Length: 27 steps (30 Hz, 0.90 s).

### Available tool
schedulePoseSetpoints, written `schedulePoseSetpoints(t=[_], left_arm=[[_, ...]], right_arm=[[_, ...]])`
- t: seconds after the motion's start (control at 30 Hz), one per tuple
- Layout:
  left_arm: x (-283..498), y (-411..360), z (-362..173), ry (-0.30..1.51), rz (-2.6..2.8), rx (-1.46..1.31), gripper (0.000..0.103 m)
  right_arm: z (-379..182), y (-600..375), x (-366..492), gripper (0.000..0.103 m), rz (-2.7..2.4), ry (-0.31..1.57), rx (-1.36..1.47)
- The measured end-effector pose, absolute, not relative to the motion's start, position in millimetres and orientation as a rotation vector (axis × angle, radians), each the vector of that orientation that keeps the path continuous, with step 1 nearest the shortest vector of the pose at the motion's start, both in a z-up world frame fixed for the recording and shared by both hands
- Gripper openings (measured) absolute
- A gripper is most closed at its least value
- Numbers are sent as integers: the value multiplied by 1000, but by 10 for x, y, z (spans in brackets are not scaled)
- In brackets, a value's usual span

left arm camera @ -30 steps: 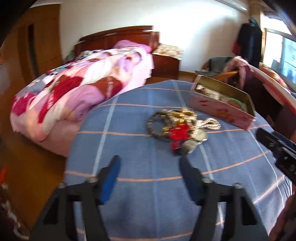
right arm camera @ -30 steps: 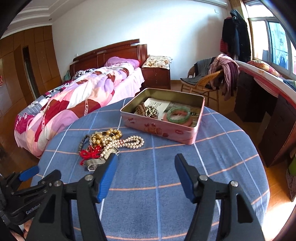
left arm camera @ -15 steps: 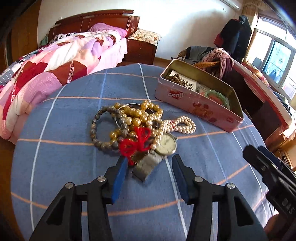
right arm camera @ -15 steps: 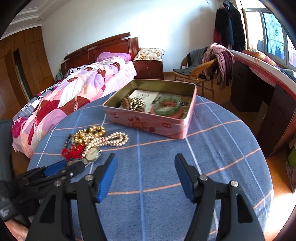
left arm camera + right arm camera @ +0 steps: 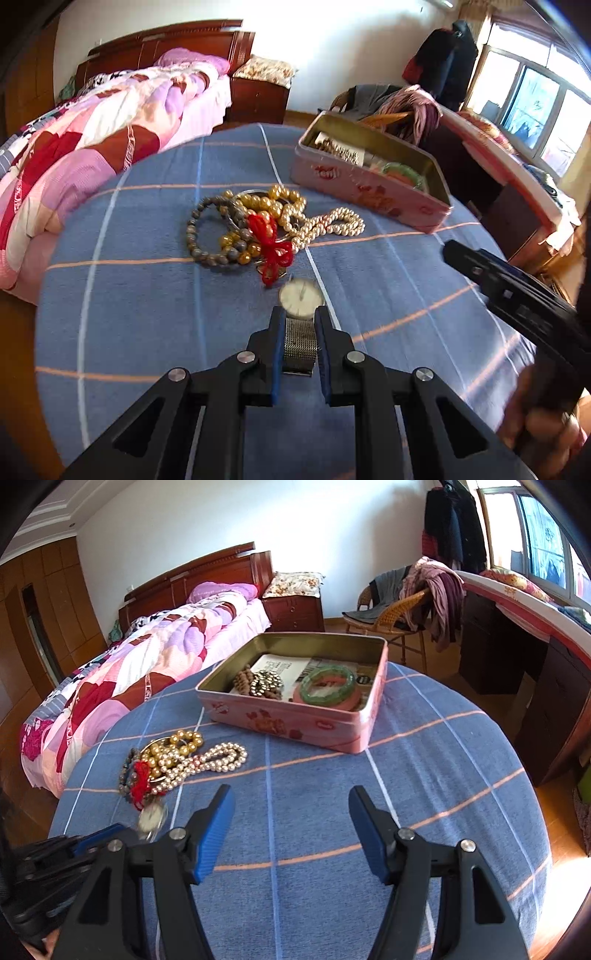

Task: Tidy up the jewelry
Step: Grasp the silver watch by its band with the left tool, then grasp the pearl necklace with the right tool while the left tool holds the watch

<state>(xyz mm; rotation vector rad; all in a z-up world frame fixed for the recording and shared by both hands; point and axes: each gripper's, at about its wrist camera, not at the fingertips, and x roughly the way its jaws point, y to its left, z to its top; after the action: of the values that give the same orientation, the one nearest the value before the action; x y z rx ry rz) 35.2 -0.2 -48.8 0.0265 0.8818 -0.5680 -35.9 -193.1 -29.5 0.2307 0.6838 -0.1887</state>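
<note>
Clamping the mesh band of a watch [image 5: 301, 295], the left gripper [image 5: 300, 325] has its two blue-padded fingers pressed against either side of the strap, with the round white dial sticking out just past the fingertips. The dial is blurred, so whether the watch rests on the cloth or hangs just above it is hard to tell. Just beyond the watch lies the jewelry pile [image 5: 258, 229]: a grey bead bracelet, gold beads, a string of pearls and a red knotted cord, tangled together on the blue tablecloth [image 5: 140, 302] with its orange and white lines. The red cord sits nearest the dial, close to it.

Further back and to the right stands the pink tin box [image 5: 295, 716], lid off. Inside it are a green bangle [image 5: 327, 685], a brown bead string and a cluster of dark shiny beads, lying on printed paper.

The right gripper [image 5: 291, 827] hovers over bare cloth in front of the box, its jaws spread wide apart and holding nothing. It stands to the right of the pile, well clear of it.
</note>
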Motion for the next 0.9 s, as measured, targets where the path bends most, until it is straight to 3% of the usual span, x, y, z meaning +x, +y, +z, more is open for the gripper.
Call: schedulePoseSetpoints(t=[0.3, 0.43, 0.7, 0.9], left_arm=[[332, 266, -372, 844, -508, -23, 15], [372, 323, -280, 812, -484, -64, 15], [429, 374, -264, 795, -462, -53, 15], [475, 413, -330, 812, -443, -58, 15]], right_arm=[[-349, -1836, -127, 67, -87, 722, 272], [-420, -1771, 156, 57, -62, 759, 259], [-612, -1607, 702, 57, -72, 862, 233], [-647, -1566, 722, 66, -41, 852, 209]])
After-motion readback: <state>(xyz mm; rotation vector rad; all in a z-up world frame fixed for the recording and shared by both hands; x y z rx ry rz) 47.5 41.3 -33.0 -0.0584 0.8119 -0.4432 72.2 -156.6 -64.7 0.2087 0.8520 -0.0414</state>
